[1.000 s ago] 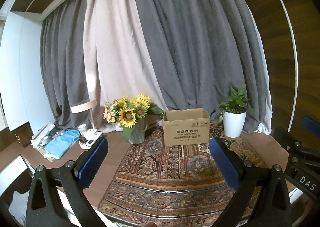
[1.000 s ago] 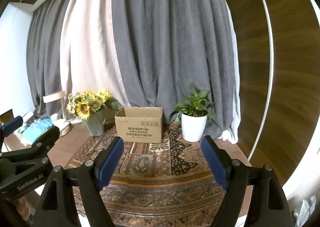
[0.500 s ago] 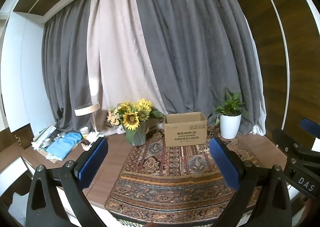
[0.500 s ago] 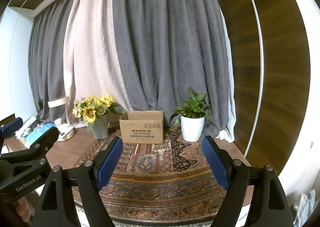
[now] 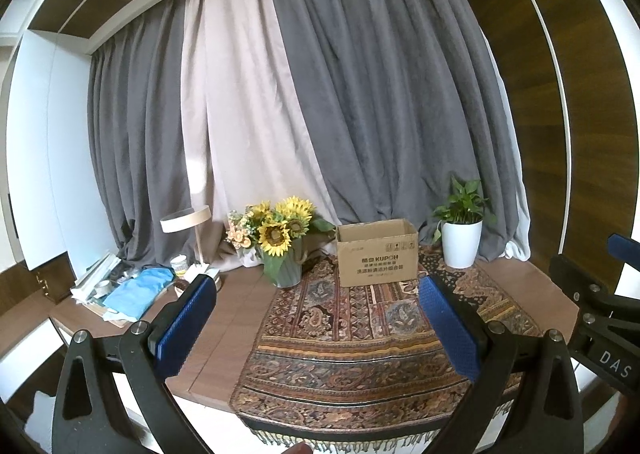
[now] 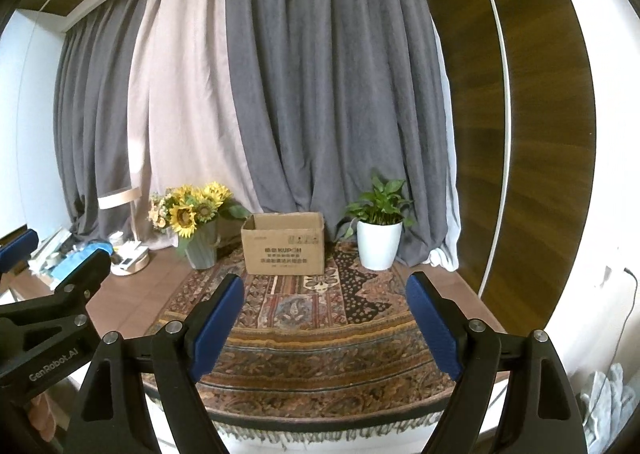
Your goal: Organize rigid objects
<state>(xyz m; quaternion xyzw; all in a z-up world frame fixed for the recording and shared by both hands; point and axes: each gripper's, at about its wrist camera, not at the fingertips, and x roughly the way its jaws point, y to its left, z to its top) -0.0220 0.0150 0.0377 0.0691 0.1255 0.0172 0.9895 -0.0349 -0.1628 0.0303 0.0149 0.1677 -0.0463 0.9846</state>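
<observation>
Brown corrugated cardboard box (image 6: pixel 283 243) is seen upright at desk's far edge on patterned rug (image 6: pixel 320 334), straight ahead & well apart from right gripper (image 6: pixel 326 330) and left gripper (image 5: pixel 318 330), both spread wide w/ nothing held; right judged nearer.

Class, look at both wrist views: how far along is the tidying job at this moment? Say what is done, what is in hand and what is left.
Done: nothing that shows; the cardboard box stands open on the rug, its inside hidden. In hand: nothing; the left gripper and right gripper are both open and empty. Left: apparently everything, probably the clutter at the table's left end beside the lamp.
</observation>
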